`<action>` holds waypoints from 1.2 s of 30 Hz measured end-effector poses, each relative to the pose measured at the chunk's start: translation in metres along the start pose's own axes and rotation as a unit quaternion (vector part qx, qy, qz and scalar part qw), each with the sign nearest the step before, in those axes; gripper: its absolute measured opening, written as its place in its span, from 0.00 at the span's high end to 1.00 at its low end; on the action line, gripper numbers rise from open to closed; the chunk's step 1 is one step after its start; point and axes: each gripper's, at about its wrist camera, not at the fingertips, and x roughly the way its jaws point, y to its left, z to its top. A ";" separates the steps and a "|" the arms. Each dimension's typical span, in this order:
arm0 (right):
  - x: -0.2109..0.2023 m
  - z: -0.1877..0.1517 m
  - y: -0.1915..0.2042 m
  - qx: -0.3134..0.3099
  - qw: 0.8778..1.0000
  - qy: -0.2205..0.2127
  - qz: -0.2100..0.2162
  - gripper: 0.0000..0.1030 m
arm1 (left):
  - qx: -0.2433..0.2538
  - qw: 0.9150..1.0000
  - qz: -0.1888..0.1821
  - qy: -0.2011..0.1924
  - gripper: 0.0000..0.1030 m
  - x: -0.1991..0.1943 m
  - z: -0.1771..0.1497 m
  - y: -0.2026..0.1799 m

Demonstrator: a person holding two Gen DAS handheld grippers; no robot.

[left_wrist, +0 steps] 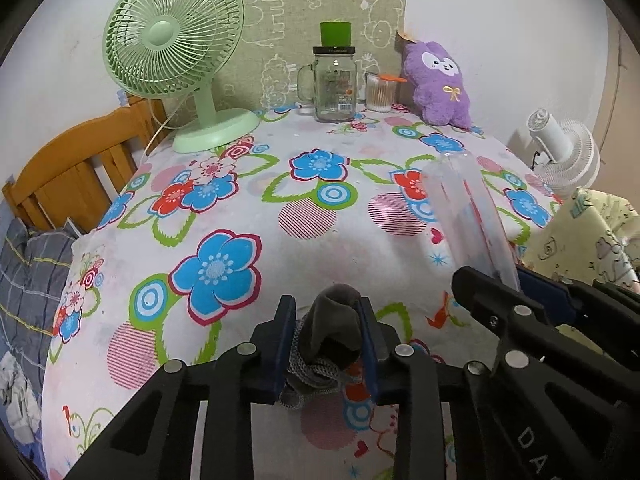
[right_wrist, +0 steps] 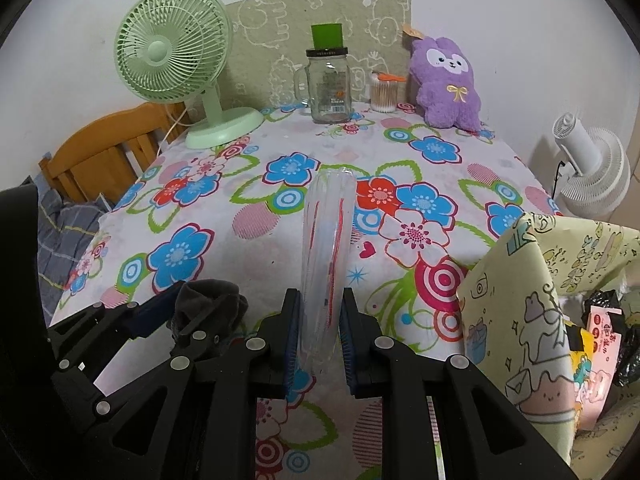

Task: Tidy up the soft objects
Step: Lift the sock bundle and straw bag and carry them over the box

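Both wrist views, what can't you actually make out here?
- Grey soft item, left wrist view: the jaws hide its sides; whether sock or glove is unclear.
- Clear bag, right wrist view: seen edge-on; its contents are unreadable.
- Glass jar label: too small to read.
- Pink box, right wrist view: half hidden by the yellow cloth.

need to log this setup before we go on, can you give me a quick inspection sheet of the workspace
surface: table under a floral tablecloth, bare in the middle.
job's things: dark grey sock in the left gripper; clear plastic bag in the right gripper, held edge-up.
clutter: green fan, glass jar mug with a green cup on its lid, cotton swab pot, purple plush toy, all along the far edge.
grippers: both jaws shut on their items, side by side.
cables: fan cord dropping off the left edge.
surroundings: wooden chair, white fan, yellow patterned cloth.
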 end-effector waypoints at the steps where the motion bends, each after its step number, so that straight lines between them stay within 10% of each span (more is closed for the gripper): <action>1: -0.001 0.000 0.000 0.000 1.000 -0.001 0.000 0.79 | -0.001 1.000 0.001 -0.002 0.72 -0.003 -0.001 0.000; 36: -0.126 -0.011 0.016 -0.032 0.994 -0.099 0.025 0.79 | -0.032 0.994 0.013 -0.102 0.72 -0.122 -0.012 -0.009</action>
